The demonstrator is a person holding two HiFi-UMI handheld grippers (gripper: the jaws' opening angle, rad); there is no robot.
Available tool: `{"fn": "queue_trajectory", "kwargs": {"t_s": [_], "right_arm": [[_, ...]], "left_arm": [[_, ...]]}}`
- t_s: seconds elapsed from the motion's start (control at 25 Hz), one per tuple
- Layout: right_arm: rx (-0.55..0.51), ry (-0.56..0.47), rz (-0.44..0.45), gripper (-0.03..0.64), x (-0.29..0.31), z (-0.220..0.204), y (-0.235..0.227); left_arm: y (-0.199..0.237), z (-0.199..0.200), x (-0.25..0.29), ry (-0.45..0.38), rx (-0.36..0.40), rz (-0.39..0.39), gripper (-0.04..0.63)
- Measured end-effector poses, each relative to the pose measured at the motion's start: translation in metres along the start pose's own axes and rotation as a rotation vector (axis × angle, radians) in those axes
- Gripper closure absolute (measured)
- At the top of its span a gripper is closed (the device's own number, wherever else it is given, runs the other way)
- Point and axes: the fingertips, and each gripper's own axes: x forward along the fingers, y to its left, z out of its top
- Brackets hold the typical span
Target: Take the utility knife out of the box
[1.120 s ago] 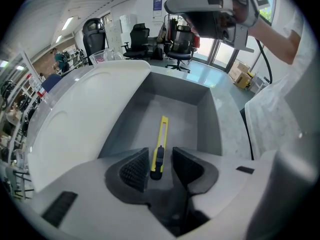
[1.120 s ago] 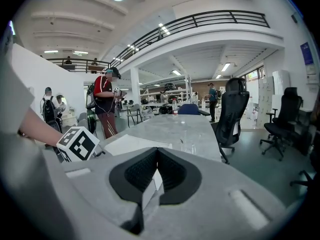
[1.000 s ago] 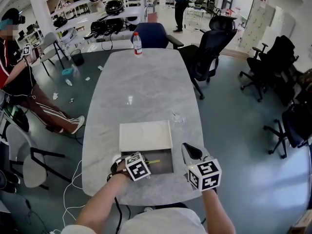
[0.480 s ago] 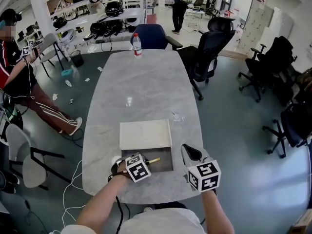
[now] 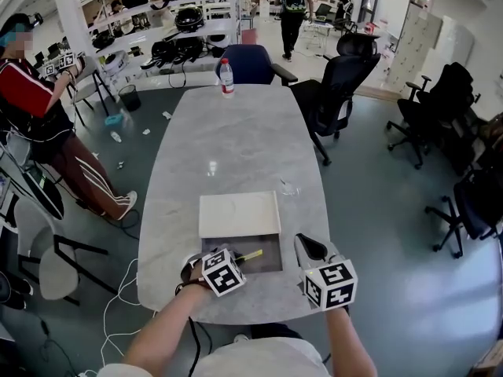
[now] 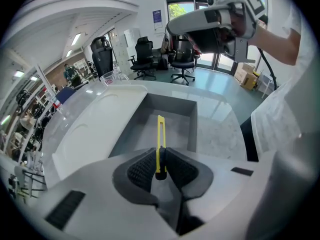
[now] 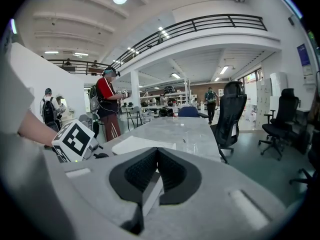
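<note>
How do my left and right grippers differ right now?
The left gripper is clamped on the yellow utility knife; the right gripper is shut on nothing. The left points steeply down over the open box; the right points nearly level across the table. Both are closed.

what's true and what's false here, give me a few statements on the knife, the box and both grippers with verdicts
1. The left gripper is shut on the yellow utility knife. True.
2. The right gripper holds the lid. False: its jaws are together and empty; the lid lies flat on the table just beyond the box.
3. The box is open. True.
4. The water bottle lies on its side next to the box. False: it stands upright at the table's far end.
</note>
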Motion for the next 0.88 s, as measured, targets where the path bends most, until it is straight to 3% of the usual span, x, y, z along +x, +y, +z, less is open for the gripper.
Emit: {"fn": "queue_trajectory", "kwargs": {"t_s": [0.4,0.88], "right_arm": [[-0.008,-0.032,0.006,0.612,-0.015,0.003,0.024],[-0.019,-0.077,-0.01,0.612,-0.045,0.007,0.05]], "left_arm": [[-0.001,-0.003,-0.046,-0.129,-0.099,0.109,0.535],[-0.003,-0.005,-0.115,-0.368,-0.272,0.272,0.535]]}}
